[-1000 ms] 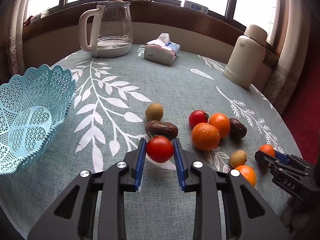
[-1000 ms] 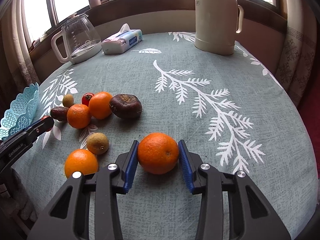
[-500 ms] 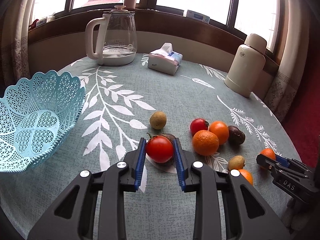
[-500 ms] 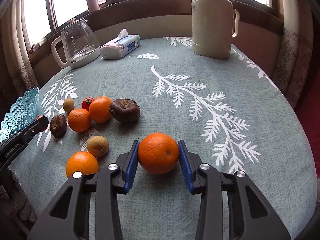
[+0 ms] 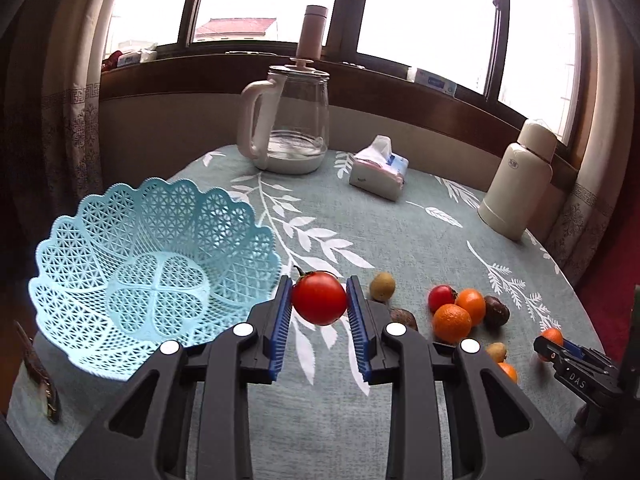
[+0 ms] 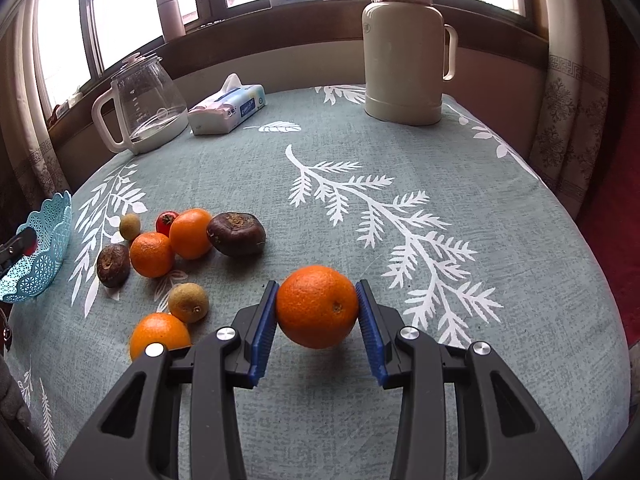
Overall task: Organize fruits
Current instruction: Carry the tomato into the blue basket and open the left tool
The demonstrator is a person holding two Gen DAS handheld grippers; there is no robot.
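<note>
Here the left gripper (image 5: 319,307) is clamping a tomato (image 5: 319,298) above the table (image 5: 400,232), just beside the basket (image 5: 132,280). The right gripper (image 6: 317,312) is gripping an orange (image 6: 317,306) near the remaining fruits (image 6: 188,240).

Red tomato (image 5: 319,298) and orange (image 6: 317,306) showing bright between black tongs with blue ribbed pads (image 5: 281,326), pale blue lattice basket (image 5: 132,280) sitting on grey-green counter cloth (image 6: 400,128) printed with white leaf sprays, cream flask (image 6: 404,46) standing behind.
</note>
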